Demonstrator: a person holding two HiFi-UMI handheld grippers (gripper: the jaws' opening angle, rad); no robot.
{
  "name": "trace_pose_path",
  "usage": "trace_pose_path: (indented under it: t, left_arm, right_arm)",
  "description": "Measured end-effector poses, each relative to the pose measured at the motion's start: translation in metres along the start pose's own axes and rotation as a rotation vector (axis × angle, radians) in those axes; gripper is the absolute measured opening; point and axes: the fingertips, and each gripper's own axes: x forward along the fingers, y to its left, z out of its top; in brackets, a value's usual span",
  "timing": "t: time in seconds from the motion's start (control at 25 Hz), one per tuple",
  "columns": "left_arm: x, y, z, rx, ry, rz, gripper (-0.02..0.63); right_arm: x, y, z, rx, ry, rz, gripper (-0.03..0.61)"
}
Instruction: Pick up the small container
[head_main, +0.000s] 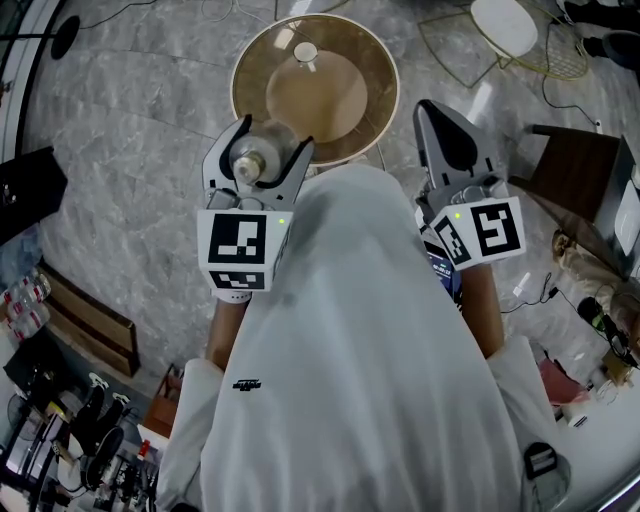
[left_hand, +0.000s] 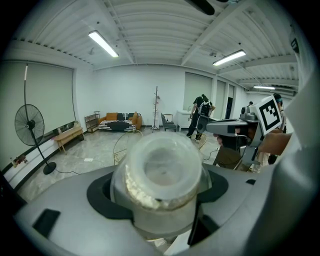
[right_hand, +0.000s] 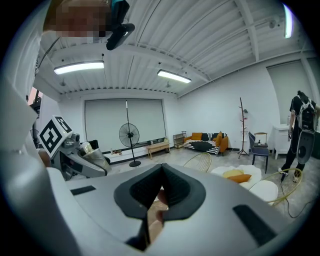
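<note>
The small container is a clear jar with a pale lid and whitish contents. My left gripper is shut on it and holds it in the air near the round table's front edge. In the left gripper view the container fills the middle, its lid facing the camera, clamped between the jaws of the left gripper. My right gripper hangs to the right of the table, jaws together and holding nothing. The right gripper view shows the right gripper with only a thin slit between its pads.
A round brown table stands ahead with a small white object on it. A white wire chair is at the far right, a dark wooden table to the right, and a bench to the left. A standing fan and a person in black are farther off.
</note>
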Motion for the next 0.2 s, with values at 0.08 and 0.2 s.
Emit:
trace_pose_path:
  t: [0.08,0.2]
  left_arm:
    - [0.0013,0.0006,0.0013,-0.001,0.0,0.001,0.342]
    - [0.0033,0.0018,0.0019,-0.002,0.003,0.001,0.342]
  right_arm:
    - [0.0005,-0.0021,0.0002,0.002,0.001,-0.002,0.006]
    - [0.0012,-0.0051,0.0001,0.009,0.001,-0.008,0.006]
